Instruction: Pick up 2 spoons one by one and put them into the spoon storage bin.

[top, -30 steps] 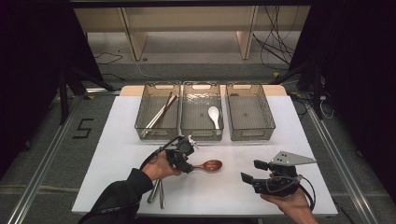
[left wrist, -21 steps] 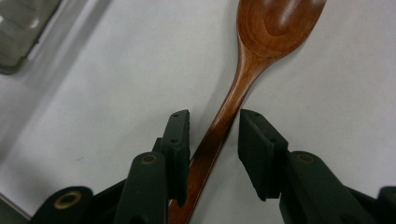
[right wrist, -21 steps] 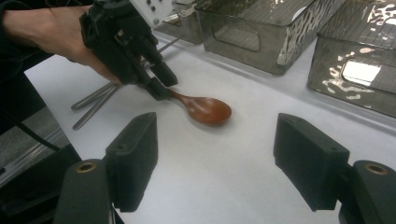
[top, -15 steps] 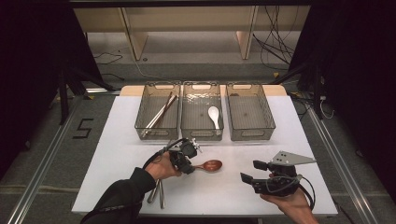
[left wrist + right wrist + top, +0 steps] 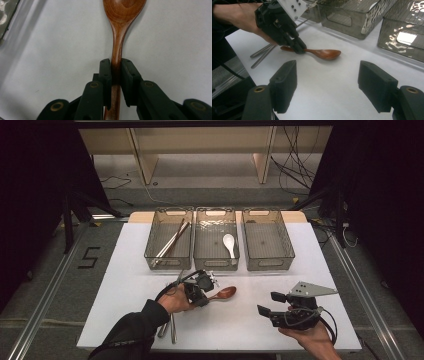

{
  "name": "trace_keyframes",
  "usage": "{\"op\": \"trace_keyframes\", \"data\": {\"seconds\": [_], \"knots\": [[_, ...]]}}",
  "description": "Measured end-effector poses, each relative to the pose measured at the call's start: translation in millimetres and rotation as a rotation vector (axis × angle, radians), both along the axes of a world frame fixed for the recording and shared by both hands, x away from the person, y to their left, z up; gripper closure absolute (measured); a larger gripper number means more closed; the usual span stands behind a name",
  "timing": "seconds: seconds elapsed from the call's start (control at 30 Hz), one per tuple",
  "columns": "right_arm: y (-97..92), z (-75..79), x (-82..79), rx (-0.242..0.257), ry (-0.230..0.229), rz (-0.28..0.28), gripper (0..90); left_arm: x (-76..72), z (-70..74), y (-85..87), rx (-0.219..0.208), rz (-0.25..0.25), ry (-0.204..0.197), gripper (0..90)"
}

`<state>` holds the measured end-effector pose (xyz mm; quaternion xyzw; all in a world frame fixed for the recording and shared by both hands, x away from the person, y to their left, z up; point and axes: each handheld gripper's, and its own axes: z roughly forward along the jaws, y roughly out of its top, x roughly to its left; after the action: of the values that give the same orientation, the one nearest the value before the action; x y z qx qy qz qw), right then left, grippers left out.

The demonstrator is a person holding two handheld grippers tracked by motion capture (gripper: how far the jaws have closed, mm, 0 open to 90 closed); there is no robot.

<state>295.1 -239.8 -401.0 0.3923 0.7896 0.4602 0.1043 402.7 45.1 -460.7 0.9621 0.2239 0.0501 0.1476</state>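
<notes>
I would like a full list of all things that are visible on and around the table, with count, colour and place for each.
wooden spoon: 1, reddish brown, flat on the table in front of the middle bin, handle between the left claw's pads
chopsticks: 1 pair, brown and silver, in the left bin
white spoon: 1, white, in the middle bin
bins: 3, clear grey, in a row at the table's far side; the right one looks empty
metal utensils: 2 or 3, silver, near edge beside the left forearm
table: 1, white
left claw: 1, black, shut on the spoon handle; jaws have just been closing
right claw: 1, black, open, held at the near right
</notes>
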Motion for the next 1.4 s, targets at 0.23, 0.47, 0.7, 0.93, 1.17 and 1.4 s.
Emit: {"op": "trace_keyframes", "data": {"seconds": [0.23,0.47,0.7,0.93,1.17,1.4], "knots": [[-0.8,0.0,0.3,-0.001,0.001,-0.001,32.8,2.1,-0.1,3.2,-0.029,0.013,0.016,79.8],[-1.7,0.3,0.1,0.004,0.001,-0.003,33.2,5.8,1.6,9.2,-0.057,0.048,0.018,80.0],[-1.4,0.1,0.3,0.004,0.002,-0.002,33.2,8.1,9.1,17.3,-0.074,0.068,0.02,80.1],[-1.1,0.1,0.2,0.001,0.004,-0.001,33.4,8.1,10.4,19.1,-0.074,0.077,0.024,80.3],[-1.7,-0.1,0.4,0.003,0.006,-0.002,33.6,7.8,13.7,20.0,-0.089,0.082,0.024,80.4],[-1.6,0.0,0.5,0.003,0.007,-0.003,33.6,7.5,34.7,23.6,-0.15,0.091,0.012,80.5]]}}
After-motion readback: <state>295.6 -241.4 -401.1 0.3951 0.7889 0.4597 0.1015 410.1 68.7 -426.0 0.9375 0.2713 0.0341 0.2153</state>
